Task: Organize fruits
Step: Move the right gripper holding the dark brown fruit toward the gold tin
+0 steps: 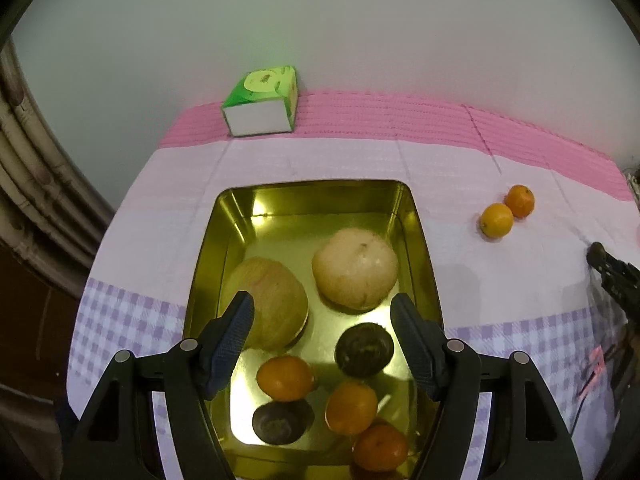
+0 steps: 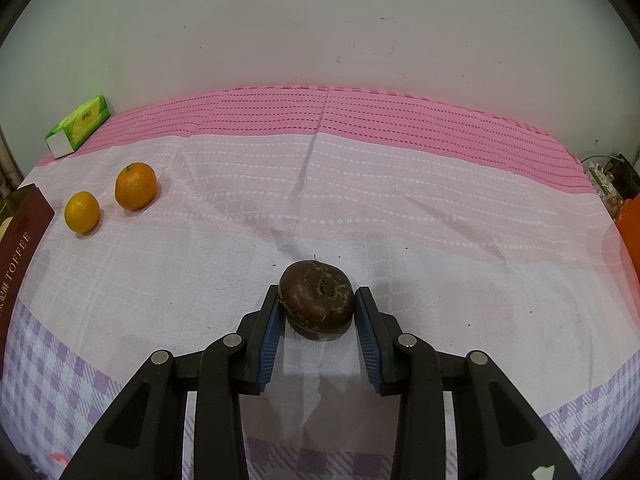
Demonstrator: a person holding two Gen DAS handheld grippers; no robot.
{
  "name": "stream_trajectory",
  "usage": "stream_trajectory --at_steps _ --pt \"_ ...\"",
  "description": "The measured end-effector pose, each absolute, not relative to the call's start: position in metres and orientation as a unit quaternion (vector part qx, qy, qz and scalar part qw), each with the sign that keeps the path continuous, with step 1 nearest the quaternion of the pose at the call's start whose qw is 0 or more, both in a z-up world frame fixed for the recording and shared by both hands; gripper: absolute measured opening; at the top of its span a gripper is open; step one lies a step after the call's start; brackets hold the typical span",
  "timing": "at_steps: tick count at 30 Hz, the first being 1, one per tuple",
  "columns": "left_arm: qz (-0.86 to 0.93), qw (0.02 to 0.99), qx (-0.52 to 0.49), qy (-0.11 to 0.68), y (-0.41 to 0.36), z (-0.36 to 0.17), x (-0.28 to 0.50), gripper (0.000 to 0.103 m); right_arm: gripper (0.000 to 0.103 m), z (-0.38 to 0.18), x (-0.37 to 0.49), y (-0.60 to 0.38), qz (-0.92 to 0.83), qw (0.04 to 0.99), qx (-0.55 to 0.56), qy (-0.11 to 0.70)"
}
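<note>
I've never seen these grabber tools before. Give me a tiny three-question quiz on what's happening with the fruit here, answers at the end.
1. True or false: the right gripper has its jaws closed on the dark brown fruit.
2. How many small oranges lie loose on the tablecloth, outside the gold tin?
3. Over which is the left gripper held? A) green tissue pack B) gold tin C) bare cloth

Key: 1 true; 2 two; 3 B

Dim indoor light, pinkish cast; glare on gold tin (image 1: 240, 216) floor; soft shadows; fisheye bending, dark vignetted corners; slight softness.
</note>
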State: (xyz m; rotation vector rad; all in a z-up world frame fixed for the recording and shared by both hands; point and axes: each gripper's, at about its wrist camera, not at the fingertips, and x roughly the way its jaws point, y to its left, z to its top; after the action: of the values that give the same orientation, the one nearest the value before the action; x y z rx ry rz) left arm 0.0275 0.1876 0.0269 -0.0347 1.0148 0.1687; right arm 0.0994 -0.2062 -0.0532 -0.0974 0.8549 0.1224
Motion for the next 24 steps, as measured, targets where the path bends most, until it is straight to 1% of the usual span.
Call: stream_trajectory --at_steps 6,21,24 --pt "0.080 0.866 -0.045 0.492 0.196 0.025 0.014 0.071 0.034 -0.054 0.099 -0.204 0.058 0.907 -0.051 0.413" --pt "0.101 0.853 -0.054 0.509 0.216 0.021 -0.015 0.071 0.034 -0.053 0.099 -0.203 0.052 0.907 -0.042 0.415" --pt "0.100 0.859 -0.037 0.501 0.213 0.025 -0.021 0.072 0.034 -0.053 0.098 -0.204 0.050 0.907 -0.042 0.416"
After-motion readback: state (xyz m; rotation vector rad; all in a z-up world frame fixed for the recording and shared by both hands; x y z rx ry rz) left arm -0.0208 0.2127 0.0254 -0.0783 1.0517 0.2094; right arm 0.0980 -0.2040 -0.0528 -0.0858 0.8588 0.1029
